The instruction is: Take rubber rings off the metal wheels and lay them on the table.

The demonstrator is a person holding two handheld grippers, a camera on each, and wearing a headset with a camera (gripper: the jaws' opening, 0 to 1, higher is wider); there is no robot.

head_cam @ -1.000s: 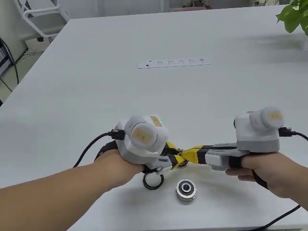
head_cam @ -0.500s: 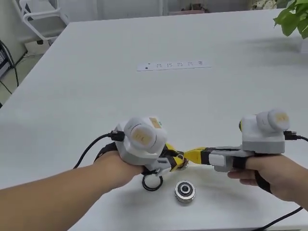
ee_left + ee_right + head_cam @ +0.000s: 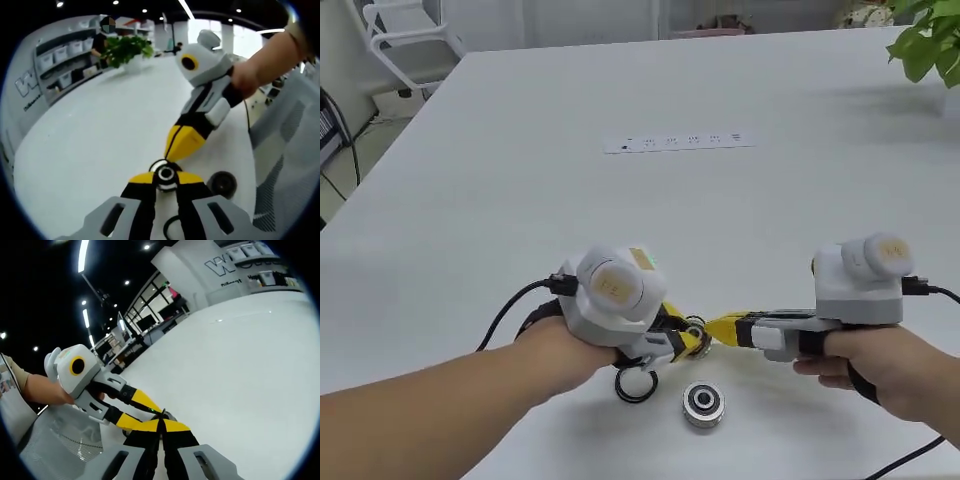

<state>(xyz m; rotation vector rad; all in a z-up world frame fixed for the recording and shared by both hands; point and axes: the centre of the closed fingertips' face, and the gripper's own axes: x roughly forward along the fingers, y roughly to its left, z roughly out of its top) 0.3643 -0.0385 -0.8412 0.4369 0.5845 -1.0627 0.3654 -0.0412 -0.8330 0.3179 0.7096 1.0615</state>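
While the left gripper (image 3: 166, 178) is clamping a metal wheel (image 3: 166, 173) between its yellow tips, the right gripper (image 3: 160, 426) is meeting it head-on, jaws pinched together, tips touching that wheel's rim. Is it nipping any rubber? Can't tell! Just beneath the left jaws, a loose rubber ring (image 3: 636, 384) and a second wheel (image 3: 703, 402) are lying on the table (image 3: 620, 210).

Open-plan office or lab, large white table (image 3: 520, 180) with socket strip (image 3: 680, 141); shelves of storage bins (image 3: 60, 55), potted plant (image 3: 125, 50)
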